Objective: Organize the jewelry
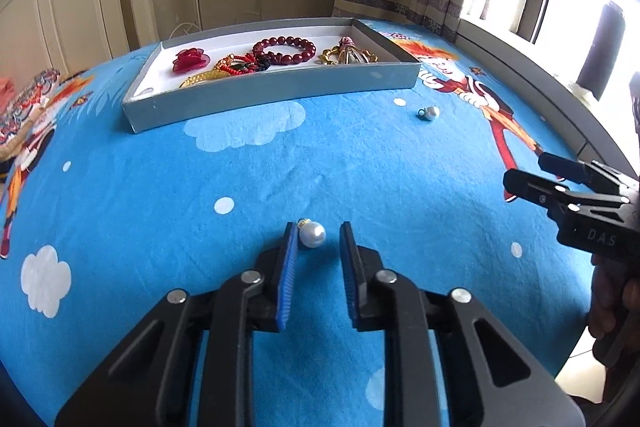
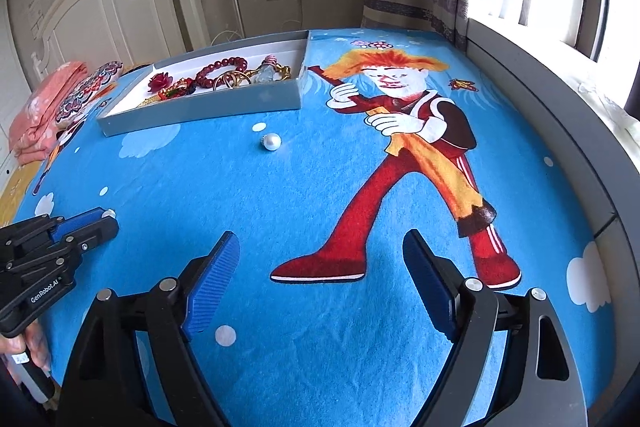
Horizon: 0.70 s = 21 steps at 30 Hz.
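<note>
A white pearl pendant (image 1: 312, 234) with a gold cap lies on the blue sheet between the fingers of my left gripper (image 1: 319, 238), which is open around it; the left pad nearly touches the pearl. A second pearl pendant (image 1: 430, 112) (image 2: 271, 141) lies further off, near the grey tray (image 1: 280, 89) (image 2: 208, 113). The tray holds a red bead bracelet (image 1: 285, 49), a red flower piece (image 1: 190, 59) and gold pieces (image 1: 347, 55). My right gripper (image 2: 320, 251) hangs open above bare sheet, nothing between its fingers. It also shows at the right edge of the left wrist view (image 1: 532, 171).
The cartoon-print sheet (image 2: 320, 187) covers a bed with a white headboard (image 1: 72, 7) behind the tray. Folded pink cloth (image 2: 44, 107) lies at the far left. A grey bed edge (image 2: 580, 155) and a window sill run along the right.
</note>
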Tool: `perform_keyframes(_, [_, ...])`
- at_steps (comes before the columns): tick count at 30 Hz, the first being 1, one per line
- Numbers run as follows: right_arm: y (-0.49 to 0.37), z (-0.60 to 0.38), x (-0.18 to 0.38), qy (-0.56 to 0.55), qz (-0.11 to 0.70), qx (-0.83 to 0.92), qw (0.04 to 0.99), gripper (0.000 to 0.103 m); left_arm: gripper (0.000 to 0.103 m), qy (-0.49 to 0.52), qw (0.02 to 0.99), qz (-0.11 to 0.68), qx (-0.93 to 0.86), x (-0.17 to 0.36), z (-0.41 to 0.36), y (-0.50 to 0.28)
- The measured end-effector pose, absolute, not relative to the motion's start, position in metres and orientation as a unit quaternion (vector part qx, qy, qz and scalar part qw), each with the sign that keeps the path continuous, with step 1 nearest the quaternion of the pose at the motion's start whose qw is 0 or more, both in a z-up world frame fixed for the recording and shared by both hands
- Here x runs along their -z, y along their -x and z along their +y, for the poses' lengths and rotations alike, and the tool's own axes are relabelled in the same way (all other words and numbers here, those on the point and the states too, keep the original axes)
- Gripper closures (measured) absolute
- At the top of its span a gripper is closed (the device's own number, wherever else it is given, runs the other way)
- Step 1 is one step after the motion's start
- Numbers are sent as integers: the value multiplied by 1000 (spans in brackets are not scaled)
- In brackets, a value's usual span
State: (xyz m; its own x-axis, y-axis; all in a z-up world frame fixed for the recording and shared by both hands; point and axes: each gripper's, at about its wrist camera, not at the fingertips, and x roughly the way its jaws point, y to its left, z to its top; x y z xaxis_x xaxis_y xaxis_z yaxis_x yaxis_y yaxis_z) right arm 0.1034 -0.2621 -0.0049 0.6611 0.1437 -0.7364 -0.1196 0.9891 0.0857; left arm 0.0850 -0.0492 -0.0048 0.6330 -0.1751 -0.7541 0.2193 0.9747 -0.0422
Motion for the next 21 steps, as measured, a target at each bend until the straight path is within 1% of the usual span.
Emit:
perform_keyframes(2, [-107,-260,5,-15,405,-73,912,24,90,-28,905,412,104,5,-49,-86])
perform_keyframes(8, [-122,-252,4,-9,404,-65,912,25,90,-12,906,409,104,6,-45,-88])
perform_keyframes(9, [-126,-250,5,-8,408,-65,911,26,90,-9,906,409,105,6,-44,-88])
perform_keyframes(11, [-135,-248,7,-17,423,-76,903,38,90,-3,907,408,105,6,-42,-88])
perform_keyframes(13, [-143,-243,7,-6,421,-73,904,39,90,-3,907,408,104,6,-42,-87])
perform_keyframes(15, [-152,-238,7,4,421,-75,904,42,90,-3,907,407,103,7,-43,-87])
perform_keyframes(19, [-165,-230,9,19,426,-79,901,52,90,10,907,408,108,7,-39,-88])
perform_keyframes(21, [-174,-226,9,28,427,-81,900,55,90,14,906,408,110,7,-38,-89])
